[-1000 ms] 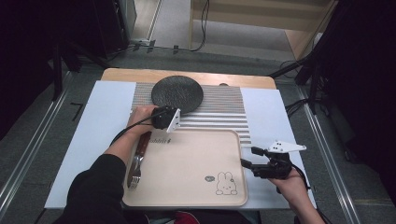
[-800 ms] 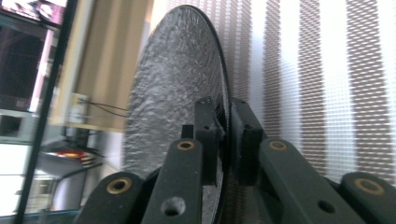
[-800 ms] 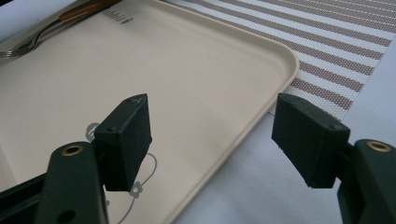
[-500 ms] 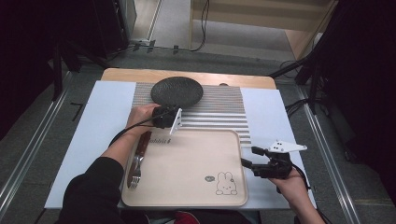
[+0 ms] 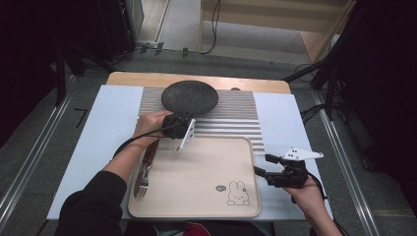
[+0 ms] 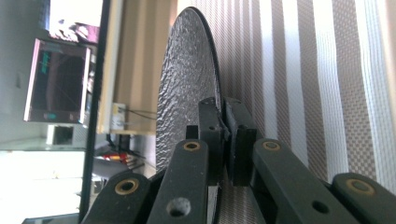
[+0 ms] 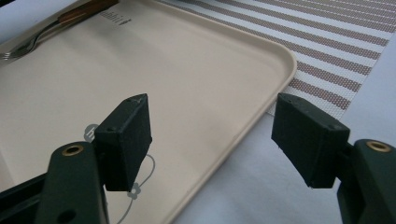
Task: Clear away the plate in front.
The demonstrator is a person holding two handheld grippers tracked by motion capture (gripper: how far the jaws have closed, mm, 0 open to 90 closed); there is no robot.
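On the left side of the bench (image 5: 88, 147), a fork (image 5: 142, 181) lies on the left edge of a big tan tray (image 5: 196, 196). The fork has a brown handle, and its prongs point toward the person. The tray sits near the front of the bench and has a small bunny picture (image 5: 238, 192) in its right front corner.

Just behind the tray's left back corner is the left gripper (image 5: 183, 124). Its fingers (image 6: 236, 140) are closed on the near rim of a dark round plate (image 5: 190, 96). In the left gripper view, the bumpy black plate (image 6: 187, 88) stands like a wall, because the camera is turned on its side, and the two black fingers pinch its edge. One finger is above the rim and one is below it. The plate rests on a striped mat (image 5: 236, 115) at the back middle of the bench, well behind the tray.

To the right of the tray is the right gripper (image 5: 262, 165). A hand holds it just beside the tray's right edge. Its fingers (image 7: 126, 140) are spread wide apart and hold nothing. In the right gripper view, one finger hangs over the tray (image 7: 187, 74) near the bunny picture, and the other hangs over the pale blue bench cover (image 7: 261, 196). The striped mat (image 7: 336, 51) shows behind the tray's rounded corner.
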